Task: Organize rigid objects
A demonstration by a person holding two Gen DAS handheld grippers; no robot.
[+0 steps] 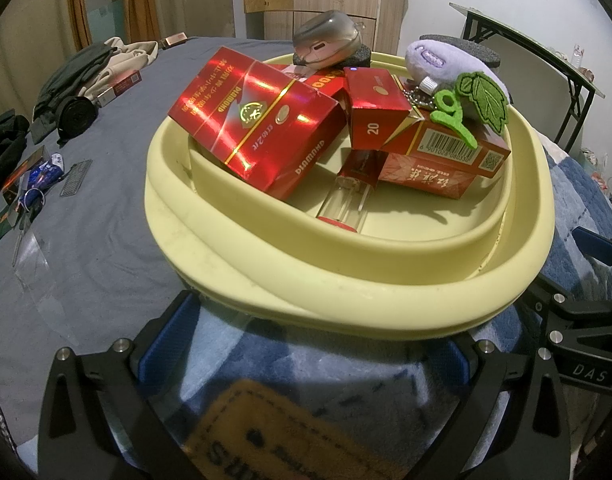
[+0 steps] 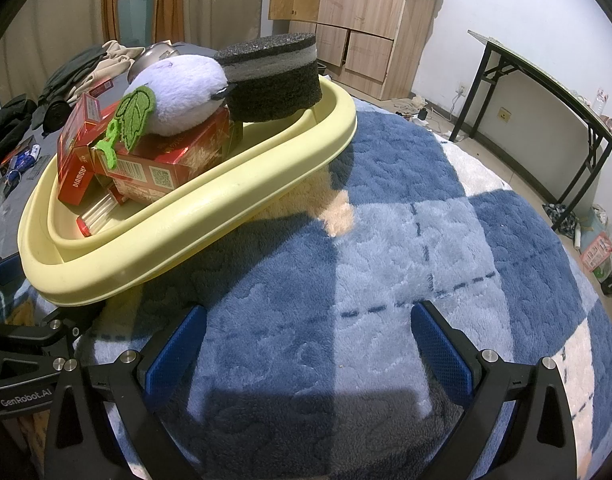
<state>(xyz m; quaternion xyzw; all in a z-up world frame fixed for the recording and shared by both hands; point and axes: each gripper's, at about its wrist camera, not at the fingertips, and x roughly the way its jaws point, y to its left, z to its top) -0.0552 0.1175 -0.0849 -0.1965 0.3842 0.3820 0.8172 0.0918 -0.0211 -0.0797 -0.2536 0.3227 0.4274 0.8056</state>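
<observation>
A pale yellow basin (image 1: 346, 280) sits on a blue plaid blanket (image 2: 386, 220). It holds a large red Diamond box (image 1: 258, 120), a small red box (image 1: 374, 108), a barcoded red box (image 1: 446, 160) and a clear tube with a red cap (image 1: 346, 204). A computer mouse (image 1: 330, 40), a purple plush with green felt leaves (image 1: 454, 64) and a black foam disc (image 2: 274, 80) lie on top. My left gripper (image 1: 314, 344) is open just below the basin's near rim. My right gripper (image 2: 310, 344) is open over bare blanket, to the right of the basin (image 2: 186, 216).
On the grey sheet to the left lie crumpled clothes (image 1: 86, 68), a black round object (image 1: 76, 114), another red box (image 1: 118, 88) and small scattered items (image 1: 34, 184). A folding table (image 2: 546, 92) and a wooden wardrobe (image 2: 358, 20) stand by the walls.
</observation>
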